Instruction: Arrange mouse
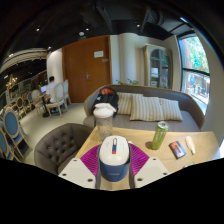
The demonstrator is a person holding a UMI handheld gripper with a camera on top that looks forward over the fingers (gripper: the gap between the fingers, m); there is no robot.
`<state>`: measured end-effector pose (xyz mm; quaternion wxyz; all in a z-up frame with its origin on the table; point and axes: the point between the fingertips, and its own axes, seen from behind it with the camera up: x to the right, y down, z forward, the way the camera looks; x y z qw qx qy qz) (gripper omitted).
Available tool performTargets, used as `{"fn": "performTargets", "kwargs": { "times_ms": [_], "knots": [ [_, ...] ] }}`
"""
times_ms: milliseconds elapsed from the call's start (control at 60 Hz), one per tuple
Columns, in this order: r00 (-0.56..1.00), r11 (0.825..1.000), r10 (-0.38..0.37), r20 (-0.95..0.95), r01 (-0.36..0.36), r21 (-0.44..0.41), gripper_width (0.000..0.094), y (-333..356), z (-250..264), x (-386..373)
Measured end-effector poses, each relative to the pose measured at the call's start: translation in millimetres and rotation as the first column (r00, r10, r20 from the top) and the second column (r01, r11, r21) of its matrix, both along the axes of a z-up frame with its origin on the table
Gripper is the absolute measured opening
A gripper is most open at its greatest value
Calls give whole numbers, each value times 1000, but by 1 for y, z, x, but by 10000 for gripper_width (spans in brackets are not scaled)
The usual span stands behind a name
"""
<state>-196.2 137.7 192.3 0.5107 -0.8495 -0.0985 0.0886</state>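
Note:
A white and blue computer mouse [113, 158] with a small red mark on top sits between my two fingers, and the magenta pads [90, 161] press against both its sides. My gripper [113, 165] is shut on the mouse and holds it over the light wooden table [165, 160], near the table's front edge.
A green can [158, 135] stands on the table to the right, with a red and black object [177, 149] and a white item [190, 145] beyond it. A white cup [104, 117] stands at the far edge. A grey armchair [55, 146] is left; a sofa [150, 107] lies behind.

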Motion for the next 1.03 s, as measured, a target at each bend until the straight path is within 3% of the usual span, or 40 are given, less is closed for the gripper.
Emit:
{"fn": "performTargets", "kwargs": {
  "times_ms": [83, 200, 300, 350, 500, 567, 667, 733, 867, 983, 1033],
  "knots": [
    [996, 996, -87, 0, 86, 18, 381, 7, 5, 84],
    [986, 984, -157, 50, 160, -78, 379, -11, -69, 169],
    [985, 968, -145, 90, 160, -195, 379, -43, -153, 203],
    [984, 953, -171, 58, 180, -245, 378, -52, -164, 193],
    [979, 935, -200, 31, 200, -292, 391, -56, -205, 195],
    [975, 941, -217, 43, 221, -255, 407, -48, -205, 197],
    [969, 929, -241, 55, 246, -275, 504, -48, -206, 197],
    [958, 907, -279, 70, 287, -308, 576, -55, -205, 198],
    [917, 871, -384, 106, 398, -289, 840, -78, -173, 198],
    [877, 839, -472, 88, 478, -261, 857, -117, -137, 184],
    [859, 817, -505, 87, 508, -273, 855, -143, -128, 177]
  ]
}}
